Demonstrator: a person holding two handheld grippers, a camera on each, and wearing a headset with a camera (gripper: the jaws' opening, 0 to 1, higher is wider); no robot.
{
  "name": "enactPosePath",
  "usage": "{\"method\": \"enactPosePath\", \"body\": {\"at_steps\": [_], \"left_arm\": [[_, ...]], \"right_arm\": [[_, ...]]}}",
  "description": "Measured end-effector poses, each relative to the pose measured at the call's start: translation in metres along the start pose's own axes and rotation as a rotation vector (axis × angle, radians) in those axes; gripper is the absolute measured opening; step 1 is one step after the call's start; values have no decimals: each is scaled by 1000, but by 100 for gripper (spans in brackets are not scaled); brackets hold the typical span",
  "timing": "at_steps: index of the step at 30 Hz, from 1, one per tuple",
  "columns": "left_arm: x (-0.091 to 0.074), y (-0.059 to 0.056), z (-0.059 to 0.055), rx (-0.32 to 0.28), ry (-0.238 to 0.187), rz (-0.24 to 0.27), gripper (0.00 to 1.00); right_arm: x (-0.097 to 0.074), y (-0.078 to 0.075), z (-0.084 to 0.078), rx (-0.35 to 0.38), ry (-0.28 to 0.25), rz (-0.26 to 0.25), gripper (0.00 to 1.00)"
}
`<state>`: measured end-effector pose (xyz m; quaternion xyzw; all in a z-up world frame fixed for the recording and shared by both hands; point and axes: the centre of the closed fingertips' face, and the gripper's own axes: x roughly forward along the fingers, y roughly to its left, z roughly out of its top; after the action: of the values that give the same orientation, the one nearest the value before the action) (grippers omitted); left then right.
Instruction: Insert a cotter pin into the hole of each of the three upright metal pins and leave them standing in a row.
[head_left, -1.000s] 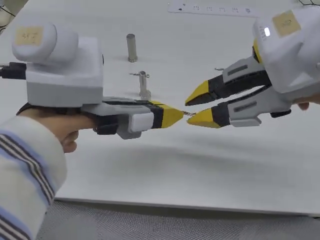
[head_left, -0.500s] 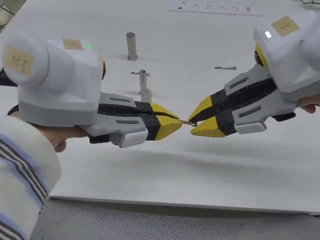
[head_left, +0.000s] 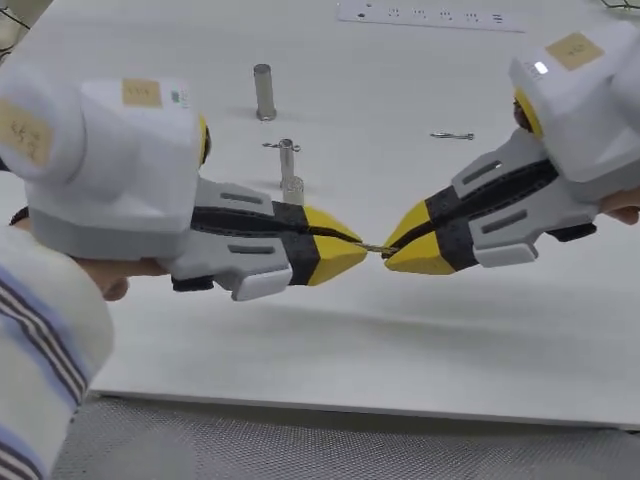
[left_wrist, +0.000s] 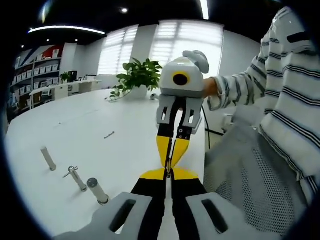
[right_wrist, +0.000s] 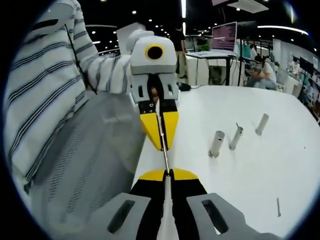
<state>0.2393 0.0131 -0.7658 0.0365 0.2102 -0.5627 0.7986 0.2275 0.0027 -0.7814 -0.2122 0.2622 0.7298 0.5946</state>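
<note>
Above the worktop (head_left: 330, 340), my left claw (head_left: 360, 251) and right claw (head_left: 389, 251) meet tip to tip, both pinching one cotter pin (head_left: 375, 247), mostly hidden between them; three metal pins (head_left: 288, 160) stand behind, the nearest partly covered.

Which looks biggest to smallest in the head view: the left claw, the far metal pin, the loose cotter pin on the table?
1. Left claw, though it sits nearest the camera, which inflates it.
2. Far metal pin.
3. Loose cotter pin, thin and short.
</note>
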Motion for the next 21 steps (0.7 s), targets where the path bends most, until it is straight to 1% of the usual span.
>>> {"method": "enactPosePath", "body": {"at_steps": [3,4,5,7,9,10,12,14,17,21], "left_arm": [[1,-6,-2,37,18,-18,1],[2,-7,-3,51,30,-21,1],[2,-8,-6,85,60,-20,1],[3,-10,-11,131,100,-31,1],[4,-9,-12,143,109,-29,1],[4,-9,-14,147,118,-28,1],[3,-7,-13,140,113,-25,0],[3,-7,-12,118,109,-24,0],[2,-5,-12,112,102,-20,1],[2,-4,-14,97,105,-17,1]], "right_arm": [[0,5,1,-6,6,22,5],[0,6,0,-7,11,27,5],[0,7,0,-11,17,31,5],[0,10,0,-9,25,41,4],[1,11,1,-30,33,40,4],[0,10,1,-24,33,41,4],[0,7,0,-27,40,27,4],[0,5,1,-31,36,17,4],[-1,2,1,-28,32,9,4],[1,-1,0,-27,35,2,4]]}}
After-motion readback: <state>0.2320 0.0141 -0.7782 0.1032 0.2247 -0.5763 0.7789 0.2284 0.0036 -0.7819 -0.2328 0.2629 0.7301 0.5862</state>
